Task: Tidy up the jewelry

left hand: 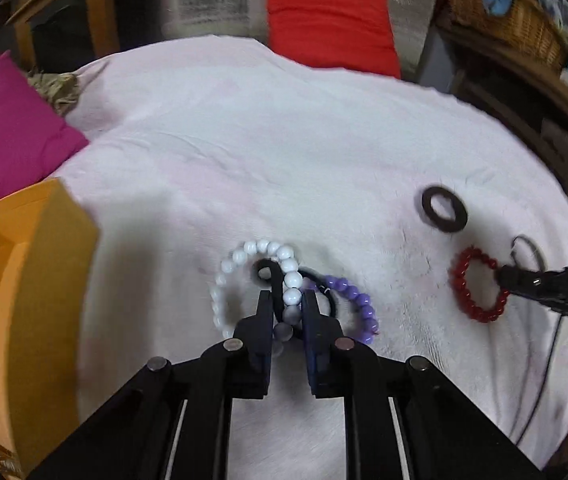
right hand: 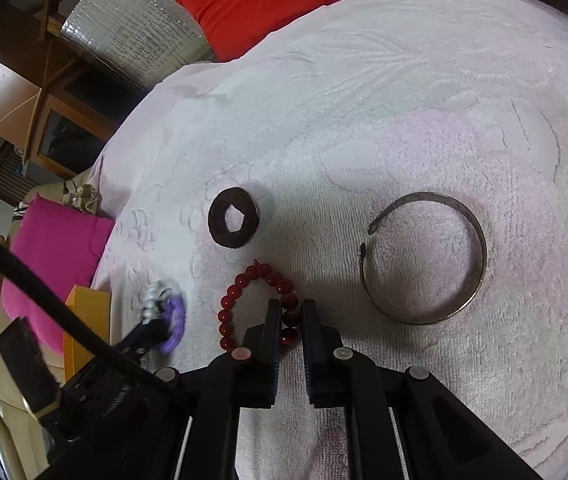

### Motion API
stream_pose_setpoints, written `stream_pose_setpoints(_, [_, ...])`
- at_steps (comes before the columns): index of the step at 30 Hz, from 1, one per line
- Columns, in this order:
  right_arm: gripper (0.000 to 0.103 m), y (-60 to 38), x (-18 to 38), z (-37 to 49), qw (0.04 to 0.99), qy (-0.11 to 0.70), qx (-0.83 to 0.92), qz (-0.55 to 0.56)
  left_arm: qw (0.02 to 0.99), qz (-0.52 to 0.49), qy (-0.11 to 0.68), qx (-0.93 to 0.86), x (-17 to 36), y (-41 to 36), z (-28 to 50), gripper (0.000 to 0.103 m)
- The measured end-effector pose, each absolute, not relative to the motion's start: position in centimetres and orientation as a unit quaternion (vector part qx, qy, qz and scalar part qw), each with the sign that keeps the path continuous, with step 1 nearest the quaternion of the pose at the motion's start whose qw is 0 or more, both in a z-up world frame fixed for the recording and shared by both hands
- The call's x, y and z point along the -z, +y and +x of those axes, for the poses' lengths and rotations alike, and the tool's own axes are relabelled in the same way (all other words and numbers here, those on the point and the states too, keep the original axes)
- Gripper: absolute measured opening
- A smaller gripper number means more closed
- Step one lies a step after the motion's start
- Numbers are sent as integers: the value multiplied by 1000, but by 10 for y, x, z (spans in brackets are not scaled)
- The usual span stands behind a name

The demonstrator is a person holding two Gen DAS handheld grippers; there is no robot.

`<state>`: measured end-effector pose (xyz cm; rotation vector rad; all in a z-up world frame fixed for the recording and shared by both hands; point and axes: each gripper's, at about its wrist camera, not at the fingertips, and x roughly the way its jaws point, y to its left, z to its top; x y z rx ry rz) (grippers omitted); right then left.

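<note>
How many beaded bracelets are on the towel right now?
3: white bracelet between the left gripper fingers, purple bracelet overlapping it, red bracelet pinched by the right gripper. None seem hidden.

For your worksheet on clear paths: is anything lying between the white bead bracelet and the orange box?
Nothing visible: only bare pale towel separates the white bead bracelet, gripped by the left gripper, from the orange box.

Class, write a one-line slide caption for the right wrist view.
Right gripper fingers pinch a red bead bracelet on pink towel, beside silver bangle.
</note>
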<state>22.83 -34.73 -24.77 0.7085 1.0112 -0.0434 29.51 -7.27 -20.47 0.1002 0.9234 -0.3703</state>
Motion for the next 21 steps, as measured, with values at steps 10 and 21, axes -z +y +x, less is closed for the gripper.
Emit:
stream_pose_setpoints(10, [11,-336,235,231,827,456,12,329,854,50,472,213,206,-32,272,15])
stream_pose_setpoints(21, [11,-329,233,233,829,454,23,326,857,39,423,294,180,-13,242,25])
